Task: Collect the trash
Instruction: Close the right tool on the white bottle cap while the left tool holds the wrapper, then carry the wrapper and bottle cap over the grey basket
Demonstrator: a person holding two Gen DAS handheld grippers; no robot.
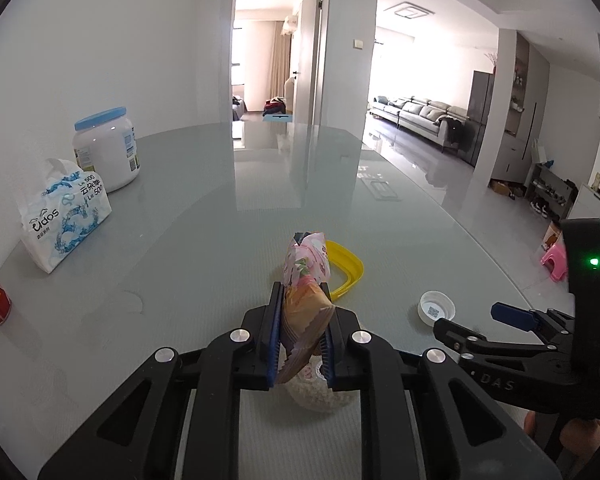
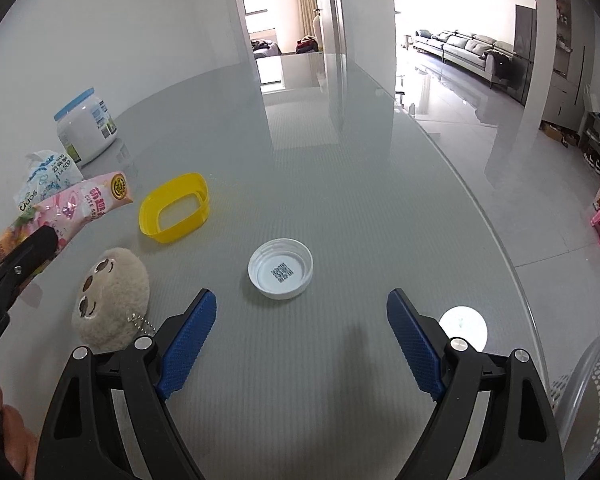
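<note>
Pink printed wrapper (image 1: pixel 305 266); yellow ring (image 2: pixel 175 208); white cap (image 2: pixel 280 268); beige plush (image 2: pixel 110 298); blue ribbed fingers (image 2: pixel 190 338).

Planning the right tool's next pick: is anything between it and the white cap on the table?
Nothing visible: the right tool is open, with the white cap straight ahead on bare glass table. The plush toy and yellow ring lie off to the left.

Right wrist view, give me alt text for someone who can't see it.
The open right gripper hovers over a grey glass table, its blue-padded fingers framing an upturned white plastic bottle cap. To the left lie a yellow plastic ring-shaped lid and a beige plush keychain toy, while the left gripper holds a pink snack wrapper.
</note>
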